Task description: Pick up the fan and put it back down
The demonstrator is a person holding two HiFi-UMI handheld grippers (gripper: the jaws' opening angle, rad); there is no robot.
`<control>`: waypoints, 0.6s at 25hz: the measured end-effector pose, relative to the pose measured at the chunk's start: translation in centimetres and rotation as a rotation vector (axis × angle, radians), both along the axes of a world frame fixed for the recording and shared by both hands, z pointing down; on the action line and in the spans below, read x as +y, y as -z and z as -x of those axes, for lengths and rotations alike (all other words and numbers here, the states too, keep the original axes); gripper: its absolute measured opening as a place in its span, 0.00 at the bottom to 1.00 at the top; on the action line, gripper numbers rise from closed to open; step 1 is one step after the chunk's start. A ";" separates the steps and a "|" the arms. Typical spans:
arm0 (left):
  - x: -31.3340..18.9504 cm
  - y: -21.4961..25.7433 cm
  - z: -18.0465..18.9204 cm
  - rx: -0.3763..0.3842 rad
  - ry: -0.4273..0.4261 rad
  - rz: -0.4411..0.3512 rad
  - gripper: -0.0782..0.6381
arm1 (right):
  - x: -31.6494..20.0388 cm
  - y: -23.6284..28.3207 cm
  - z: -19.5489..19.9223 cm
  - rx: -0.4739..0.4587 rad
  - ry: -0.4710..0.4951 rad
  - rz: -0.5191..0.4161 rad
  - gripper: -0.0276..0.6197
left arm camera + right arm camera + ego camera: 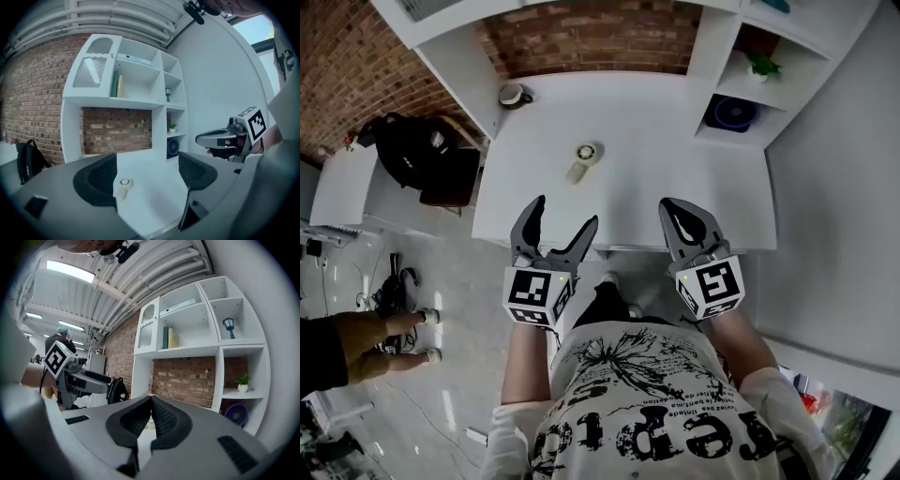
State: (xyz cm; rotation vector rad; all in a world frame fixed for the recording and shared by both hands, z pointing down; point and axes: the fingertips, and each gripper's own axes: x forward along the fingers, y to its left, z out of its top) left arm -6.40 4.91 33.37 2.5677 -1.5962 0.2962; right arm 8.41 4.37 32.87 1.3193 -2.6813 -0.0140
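A small cream hand-held fan (584, 160) lies flat on the white table (675, 178), round head away from me and handle toward me. My left gripper (564, 214) hovers over the table's near edge, short of the fan, jaws open and empty. In the left gripper view the fan (123, 186) shows between the spread jaws of the left gripper (149, 173), well ahead of them. My right gripper (680, 206) is level with the left one, off to the fan's right, shut on nothing. In the right gripper view the closed jaws of the right gripper (151, 401) hide most of the table.
A mug (514, 95) stands at the table's far left corner. A white shelf unit at the right holds a blue round fan (731, 113) and a small plant (762, 66). A black backpack (414, 145) sits left of the table. A person (356, 337) stands at lower left.
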 end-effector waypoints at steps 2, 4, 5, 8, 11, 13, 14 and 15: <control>-2.7 -1.2 0.1 -0.007 -0.010 0.027 0.66 | -2.4 -0.8 0.2 0.011 -0.003 0.014 0.07; -5.5 -2.4 0.1 -0.012 -0.017 0.051 0.66 | -5.0 -1.6 0.3 0.020 -0.011 0.028 0.07; -6.9 -3.1 0.0 -0.016 -0.022 0.064 0.66 | -6.4 -2.1 0.3 0.021 -0.015 0.035 0.07; -11.2 -5.8 -0.1 -0.027 -0.044 0.115 0.66 | -10.4 -3.5 0.4 0.002 -0.025 0.064 0.07; -15.6 -8.7 0.3 -0.042 -0.068 0.172 0.66 | -14.6 -4.9 1.0 -0.003 -0.041 0.087 0.07; -18.3 -11.1 0.8 -0.055 -0.079 0.222 0.66 | -16.9 -5.9 1.5 -0.008 -0.054 0.094 0.07; -19.5 -12.4 1.1 -0.064 -0.082 0.250 0.66 | -17.9 -6.5 1.8 -0.009 -0.056 0.097 0.07; -20.6 -13.8 1.4 -0.074 -0.085 0.279 0.66 | -18.8 -7.2 2.2 -0.008 -0.055 0.100 0.07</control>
